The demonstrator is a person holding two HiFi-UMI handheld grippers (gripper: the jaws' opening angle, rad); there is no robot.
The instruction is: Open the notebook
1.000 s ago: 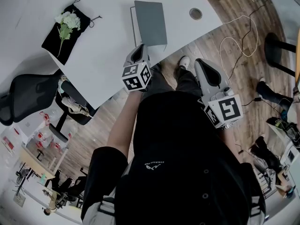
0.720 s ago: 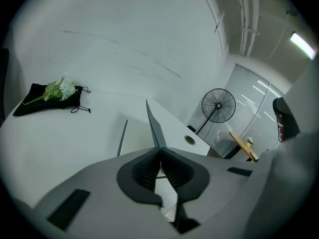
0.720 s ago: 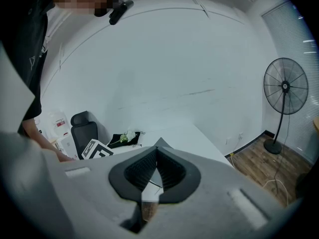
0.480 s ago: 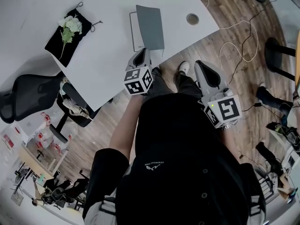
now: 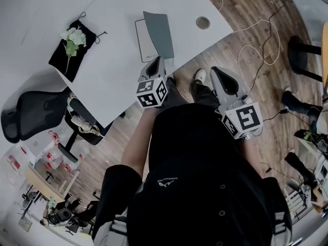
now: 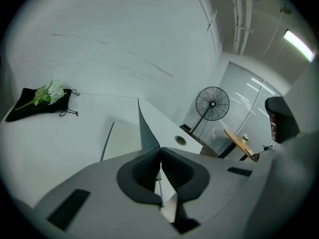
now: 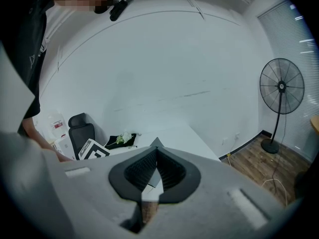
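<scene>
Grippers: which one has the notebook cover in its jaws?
The left gripper: its jaws pinch the near edge of the grey notebook cover, lifted off the pages. The right gripper hangs beyond the table, jaws together on nothing.

Matt notebook (image 5: 159, 32), smooth white table (image 5: 115, 73)

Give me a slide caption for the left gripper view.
Left gripper pinches the notebook's raised grey cover over a white table.

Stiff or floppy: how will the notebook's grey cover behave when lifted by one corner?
Probably stiff: the cover stands flat with the left gripper pinching only its corner. Likely light, being thin. The pages could slide on the smooth white table.
</scene>
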